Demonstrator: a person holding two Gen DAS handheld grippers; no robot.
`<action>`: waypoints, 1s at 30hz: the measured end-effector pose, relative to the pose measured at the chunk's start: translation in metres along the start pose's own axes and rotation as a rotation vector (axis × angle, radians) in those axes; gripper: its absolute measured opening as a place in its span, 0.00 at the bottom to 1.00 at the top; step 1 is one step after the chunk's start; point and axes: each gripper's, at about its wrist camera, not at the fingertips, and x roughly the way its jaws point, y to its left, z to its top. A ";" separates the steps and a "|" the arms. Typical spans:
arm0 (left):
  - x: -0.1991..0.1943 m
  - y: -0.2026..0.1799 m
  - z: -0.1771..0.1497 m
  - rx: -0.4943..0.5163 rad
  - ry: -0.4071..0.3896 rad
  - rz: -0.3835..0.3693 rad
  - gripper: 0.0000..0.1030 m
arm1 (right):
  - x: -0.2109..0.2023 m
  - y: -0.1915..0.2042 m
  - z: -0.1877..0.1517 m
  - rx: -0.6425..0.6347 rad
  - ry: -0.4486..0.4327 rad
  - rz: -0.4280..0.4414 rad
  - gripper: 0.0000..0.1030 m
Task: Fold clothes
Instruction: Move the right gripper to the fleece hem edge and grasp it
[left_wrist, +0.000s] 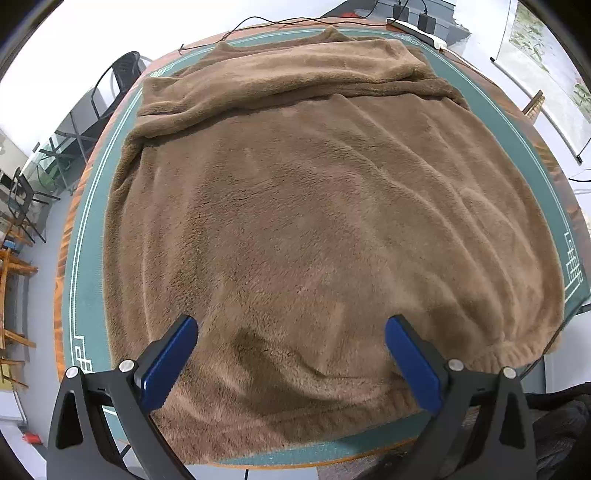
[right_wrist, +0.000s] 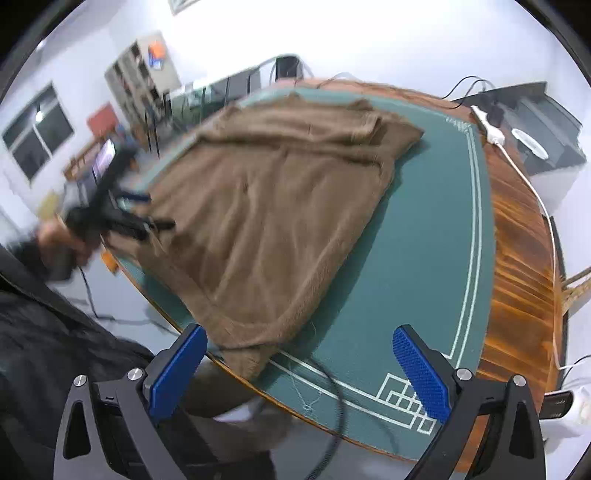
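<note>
A big fuzzy brown sweater (left_wrist: 317, 221) lies spread out on the green mat (left_wrist: 88, 258) of a round wooden table (right_wrist: 517, 236). Its sleeves are laid across the far end, away from the left gripper (left_wrist: 291, 350). The left gripper hangs over the near hem with its blue fingers (left_wrist: 170, 365) wide apart, and it holds nothing. The right gripper (right_wrist: 299, 365) is off past the right corner of the sweater, also spread wide and holding nothing. Right in front of it is bare mat, and one corner of the hem hangs over the table edge just ahead of its left finger. The sweater is thick and floppy, so the fingers could pinch only the top layer, and then the fold would come out lumpy. That hanging corner could drag more of the sweater off the table if it gets pulled. A black cable (right_wrist: 332, 402) lies on the mat near the right gripper and could snag the fingers.
</note>
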 end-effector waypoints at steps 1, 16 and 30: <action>0.000 0.001 -0.001 -0.003 0.000 0.003 0.99 | -0.009 -0.002 0.002 0.012 -0.021 0.008 1.00; -0.002 0.012 -0.014 -0.037 0.005 0.044 0.99 | 0.044 0.036 -0.024 -0.109 0.046 -0.022 0.90; 0.000 0.032 -0.037 -0.119 0.027 0.071 0.99 | 0.101 0.048 -0.037 -0.191 0.202 0.021 0.57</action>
